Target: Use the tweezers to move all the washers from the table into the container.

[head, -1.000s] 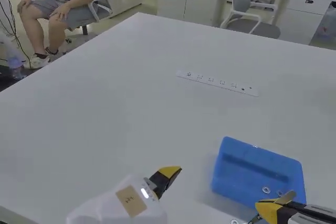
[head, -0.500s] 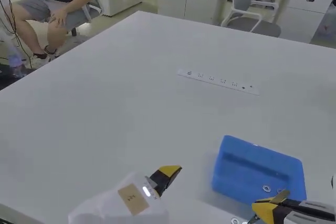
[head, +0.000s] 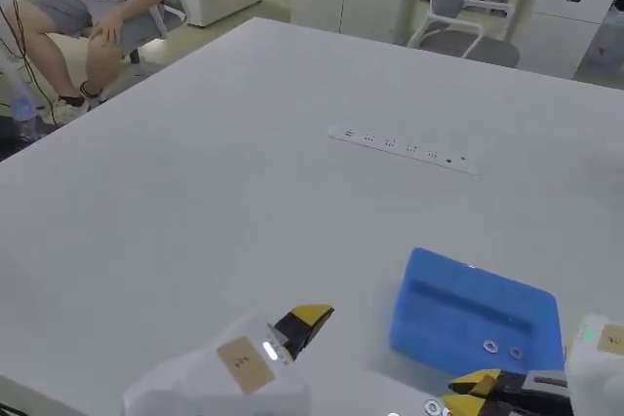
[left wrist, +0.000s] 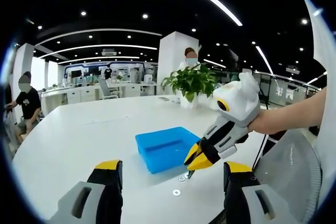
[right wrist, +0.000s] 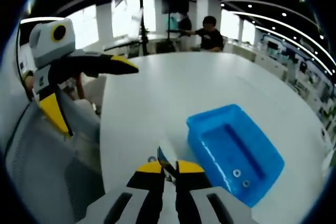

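Observation:
A blue container (head: 458, 304) lies on the white table (head: 244, 172) with two washers (head: 489, 345) inside, also seen as washers (right wrist: 237, 172) in the right gripper view. My right gripper (right wrist: 169, 167) is shut on thin tweezers (right wrist: 161, 156); it hovers low in front of the container's near edge (head: 470, 385). A loose washer (head: 432, 406) lies on the table by the tweezer tip, and two washers (left wrist: 181, 178) show in the left gripper view. My left gripper (left wrist: 173, 166) is open and holds nothing, left of the container (head: 304, 323).
A white power strip (head: 402, 151) lies across the table's middle. A person sits on a chair (head: 107, 7) beyond the far left corner. Cabinets and an office chair (head: 458, 17) stand behind the table. The table's near edge runs just below both grippers.
My right gripper has drawn back and down from the container's near edge to the table in front of it. A second washer now shows inside the container. The left gripper is unchanged.

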`<act>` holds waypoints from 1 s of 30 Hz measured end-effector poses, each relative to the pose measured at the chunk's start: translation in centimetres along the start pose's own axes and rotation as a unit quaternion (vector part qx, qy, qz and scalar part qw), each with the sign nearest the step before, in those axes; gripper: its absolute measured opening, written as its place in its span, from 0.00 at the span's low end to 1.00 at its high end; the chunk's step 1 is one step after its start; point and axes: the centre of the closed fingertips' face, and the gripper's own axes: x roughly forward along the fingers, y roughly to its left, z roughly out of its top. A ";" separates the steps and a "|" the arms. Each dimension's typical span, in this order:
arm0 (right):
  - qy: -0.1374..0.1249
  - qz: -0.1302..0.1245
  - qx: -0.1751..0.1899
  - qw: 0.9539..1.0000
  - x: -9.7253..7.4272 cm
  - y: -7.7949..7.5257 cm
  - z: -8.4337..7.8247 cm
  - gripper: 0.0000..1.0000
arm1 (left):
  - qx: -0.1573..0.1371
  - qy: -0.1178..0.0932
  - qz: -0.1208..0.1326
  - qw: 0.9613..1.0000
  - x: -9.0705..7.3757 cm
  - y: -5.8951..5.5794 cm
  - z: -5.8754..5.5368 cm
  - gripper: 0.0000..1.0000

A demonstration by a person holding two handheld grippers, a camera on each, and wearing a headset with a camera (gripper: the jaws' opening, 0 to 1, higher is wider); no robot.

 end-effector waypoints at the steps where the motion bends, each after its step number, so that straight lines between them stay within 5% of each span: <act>1: -0.001 -0.003 -0.001 1.000 0.0 -0.1 0.1 0.03 | 0.000 -0.001 0.000 1.000 0.0 0.0 0.0 0.80; 8: -0.015 -0.033 0.068 0.997 -0.5 -1.5 -0.3 0.03 | -0.001 -0.003 0.002 1.000 0.0 0.1 0.0 0.80; 17: -0.039 -0.046 0.103 0.993 -2.5 -2.6 0.8 0.03 | -0.001 -0.004 -0.003 1.000 0.0 0.0 0.1 0.80; 25: -0.113 -0.042 0.201 0.972 -4.4 -4.0 3.6 0.03 | -0.001 -0.003 -0.007 1.000 0.0 -0.1 0.1 0.79; 30: -0.129 -0.047 0.212 0.968 -5.3 -4.8 4.6 0.03 | 0.001 0.000 -0.008 1.000 0.0 -0.2 0.0 0.79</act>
